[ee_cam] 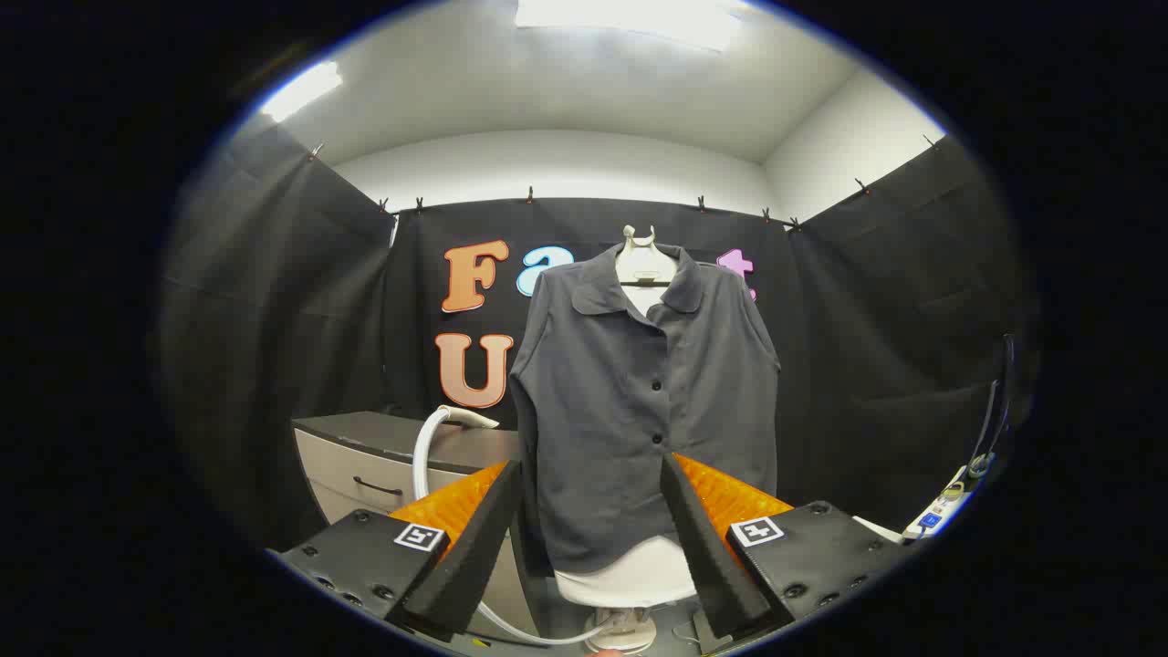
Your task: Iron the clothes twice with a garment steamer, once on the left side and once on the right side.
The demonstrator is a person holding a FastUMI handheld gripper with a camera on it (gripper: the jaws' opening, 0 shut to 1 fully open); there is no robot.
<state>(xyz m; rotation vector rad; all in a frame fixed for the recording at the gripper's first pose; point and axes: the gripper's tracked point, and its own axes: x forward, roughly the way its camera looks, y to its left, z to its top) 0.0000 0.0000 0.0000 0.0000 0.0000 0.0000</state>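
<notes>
We hold the gripper [591, 538] wide open and empty, what may be the steamer base [630, 630] just below it, facing the grey shirt [639, 411] hung upright on its mannequin for steaming access.

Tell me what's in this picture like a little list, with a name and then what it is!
clothes: dark grey button shirt, hanging on a white mannequin form
steamer hose: white hose, curving up beside the shirt, by the cabinet
cabinet: pale cabinet with a dark top, behind the hose
tongs: tongs open, holding nothing, shirt just ahead between the fingers
ironing: no steamer in the tongs
</notes>
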